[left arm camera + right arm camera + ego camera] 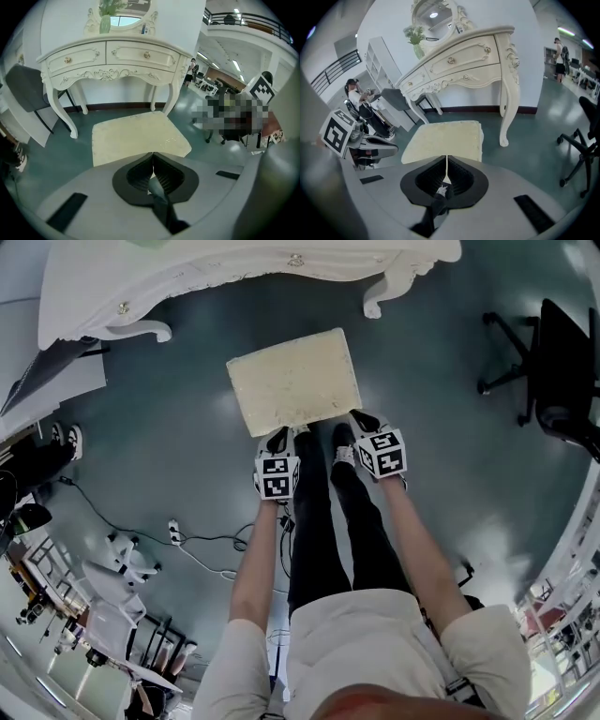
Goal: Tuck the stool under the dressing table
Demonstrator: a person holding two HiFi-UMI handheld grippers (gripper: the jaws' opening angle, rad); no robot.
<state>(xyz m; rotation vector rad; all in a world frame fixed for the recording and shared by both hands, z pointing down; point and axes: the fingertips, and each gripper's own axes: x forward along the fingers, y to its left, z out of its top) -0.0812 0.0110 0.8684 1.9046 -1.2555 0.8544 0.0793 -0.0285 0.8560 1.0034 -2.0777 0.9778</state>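
The stool has a square cream cushion and stands on the green floor in front of the white dressing table, fully outside it. My left gripper is shut, its tips at the cushion's near left corner. My right gripper is also shut, at the near right corner. In the left gripper view the jaws meet just before the stool, with the dressing table behind. The right gripper view shows the same: closed jaws, the stool, the table. Nothing shows between either pair of jaws.
A black office chair stands to the right. A grey chair sits left of the dressing table. Cables and a power strip lie on the floor at my left. My legs are directly behind the stool.
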